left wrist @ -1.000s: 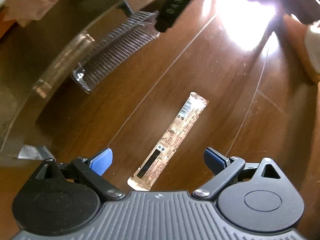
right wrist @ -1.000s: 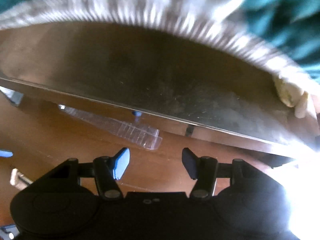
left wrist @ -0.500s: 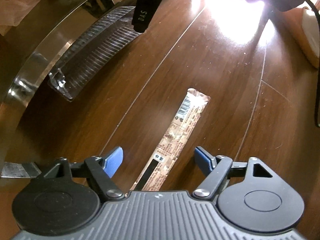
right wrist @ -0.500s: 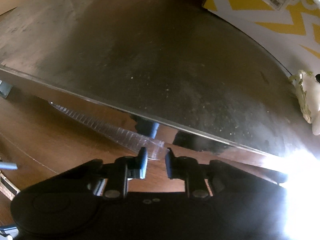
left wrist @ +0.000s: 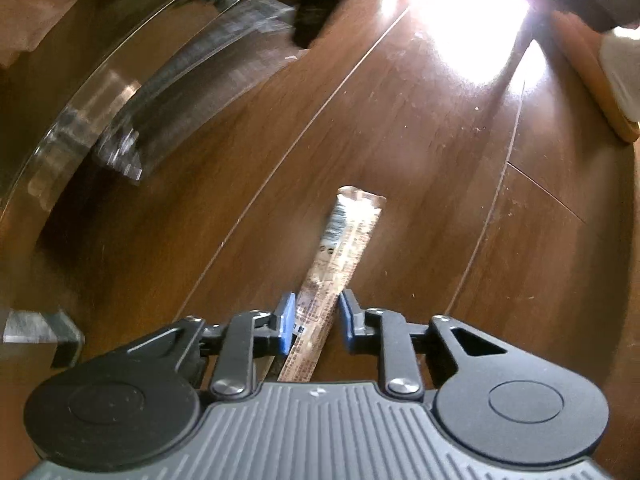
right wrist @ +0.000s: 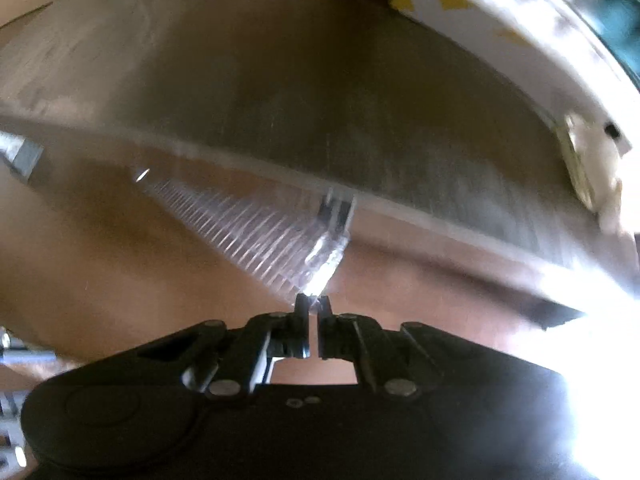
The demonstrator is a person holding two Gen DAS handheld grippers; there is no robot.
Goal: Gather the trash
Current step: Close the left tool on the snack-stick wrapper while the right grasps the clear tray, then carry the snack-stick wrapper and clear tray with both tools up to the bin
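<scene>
Wrapper [left wrist: 340, 256] between left claw [left wrist: 318, 316] pads on floor [left wrist: 400, 140]

left wrist cam: looks steeply down, close over the wood floor [left wrist: 400, 128]
right wrist cam: also down, low beside the glass table edge [right wrist: 400, 200]
shared: ribbed clear plastic tray [left wrist: 208, 76] [right wrist: 256, 236], same floor

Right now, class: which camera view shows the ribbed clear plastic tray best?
The right wrist view: the clear plastic tray fills the centre, ribs sharp, one end pinched in the right gripper. The left wrist view shows the tray only blurred, by the glass edge.
</scene>
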